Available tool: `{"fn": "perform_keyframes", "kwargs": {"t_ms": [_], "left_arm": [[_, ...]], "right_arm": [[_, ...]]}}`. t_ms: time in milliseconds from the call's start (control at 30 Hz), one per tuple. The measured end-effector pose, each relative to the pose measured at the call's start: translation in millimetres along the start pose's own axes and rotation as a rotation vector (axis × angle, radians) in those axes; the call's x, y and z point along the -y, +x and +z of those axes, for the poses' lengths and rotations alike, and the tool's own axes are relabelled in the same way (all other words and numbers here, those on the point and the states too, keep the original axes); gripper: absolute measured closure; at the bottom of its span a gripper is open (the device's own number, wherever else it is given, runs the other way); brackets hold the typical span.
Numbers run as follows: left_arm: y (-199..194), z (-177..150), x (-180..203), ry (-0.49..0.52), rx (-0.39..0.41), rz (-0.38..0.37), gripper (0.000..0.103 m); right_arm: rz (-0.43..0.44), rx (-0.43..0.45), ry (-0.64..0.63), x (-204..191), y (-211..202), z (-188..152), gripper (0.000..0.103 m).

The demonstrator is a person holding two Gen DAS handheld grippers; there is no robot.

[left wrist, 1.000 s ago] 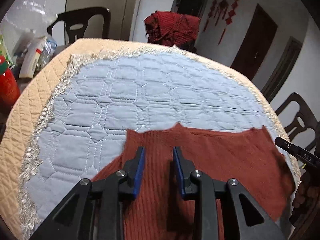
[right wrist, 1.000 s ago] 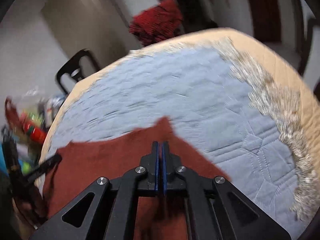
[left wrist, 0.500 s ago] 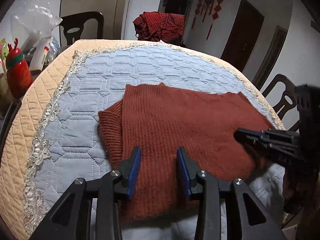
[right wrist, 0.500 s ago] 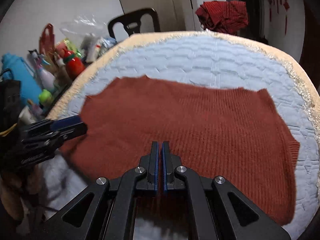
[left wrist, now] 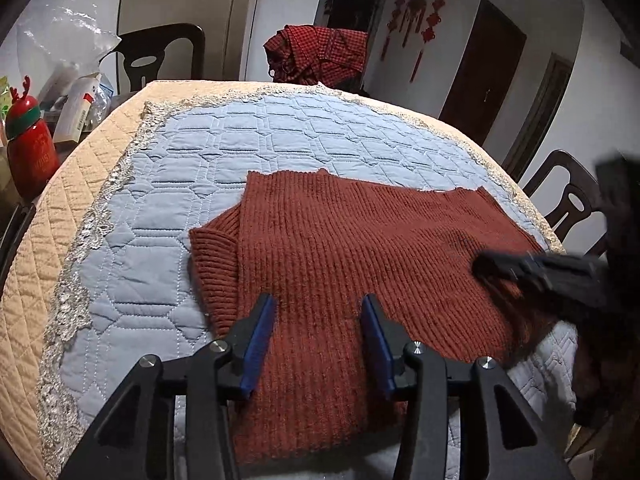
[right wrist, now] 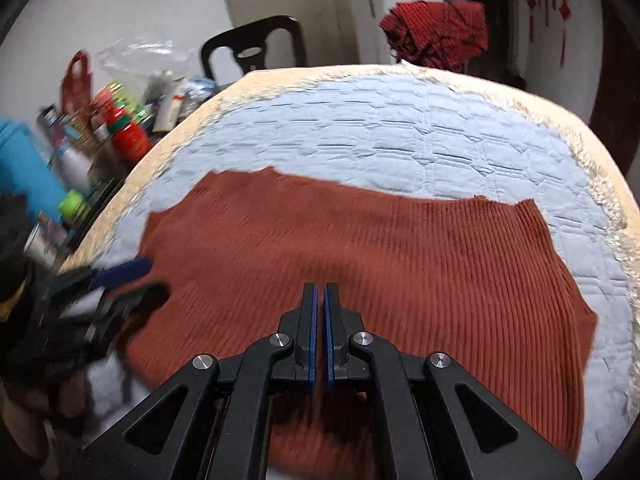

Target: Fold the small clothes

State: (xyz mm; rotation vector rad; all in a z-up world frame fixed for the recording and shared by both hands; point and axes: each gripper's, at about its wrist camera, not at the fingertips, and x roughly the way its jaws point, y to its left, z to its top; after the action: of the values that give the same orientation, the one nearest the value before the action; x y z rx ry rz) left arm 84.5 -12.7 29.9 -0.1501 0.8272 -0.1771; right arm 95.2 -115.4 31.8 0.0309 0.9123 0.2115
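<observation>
A rust-red knitted sweater (left wrist: 360, 256) lies spread flat on the blue quilted cover (left wrist: 224, 152) of a round table, one sleeve folded in at its left. It also shows in the right wrist view (right wrist: 380, 264). My left gripper (left wrist: 318, 312) is open and empty, hovering over the sweater's near edge. My right gripper (right wrist: 319, 296) has its jaws nearly together with a thin gap, over the sweater's near middle; no cloth shows between them. The right gripper appears blurred at the right of the left wrist view (left wrist: 540, 270), and the left gripper appears blurred in the right wrist view (right wrist: 116, 284).
A red checked cloth (left wrist: 320, 54) hangs on a chair at the far side. Dark chairs (left wrist: 160, 56) stand around the table. Bottles, boxes and a red flask (left wrist: 28, 144) crowd a side surface at the left. The tan quilted border (left wrist: 40, 240) rings the cover.
Both grippers have drawn back toward the near edge, so the whole sweater now shows laid flat. The left gripper has opened wider. The right gripper's jaws stay nearly together.
</observation>
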Motion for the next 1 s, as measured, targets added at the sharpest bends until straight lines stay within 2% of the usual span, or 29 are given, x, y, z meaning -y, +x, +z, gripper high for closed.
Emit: {"fn": "perform_keyframes", "kwargs": {"t_ms": [167,267,333,400,500,700,833,900,1000], "left_arm": [[-25,-8,7,-0.002,0.047,-0.023,0.055],[-24,-15,12,0.021,0.034,-0.037,0.055],[-14,-19,13,0.038,0.012,-0.012,0.055],[-14,-17,13,0.039,0.015,-0.011,0.055],[-19,-16,11,0.028,0.023,-0.019,0.055],[-20,-19,10,0.009,0.024,-0.029,0.055],[-29,-14,8,-0.009,0.058,-0.036,0.055],[-28,-12,6,-0.017,0.059,-0.035,0.055],[-24,-13,0,-0.029,0.048,-0.031,0.055]], "right_arm": [[0.017,-0.01,-0.022,-11,-24,-35,0.101],[0.009,-0.024,-0.054,-15,-25,-49,0.101],[0.02,-0.029,-0.052,-11,-15,-52,0.101],[0.043,-0.026,-0.014,-5,-16,-51,0.101],[0.018,-0.012,-0.044,-13,-24,-50,0.101],[0.037,-0.04,-0.008,-11,-20,-50,0.101],[0.043,0.039,-0.008,-14,-27,-35,0.101],[0.011,0.017,-0.002,-11,-13,-31,0.101],[0.024,-0.001,0.027,-9,-5,-25,0.103]]}}
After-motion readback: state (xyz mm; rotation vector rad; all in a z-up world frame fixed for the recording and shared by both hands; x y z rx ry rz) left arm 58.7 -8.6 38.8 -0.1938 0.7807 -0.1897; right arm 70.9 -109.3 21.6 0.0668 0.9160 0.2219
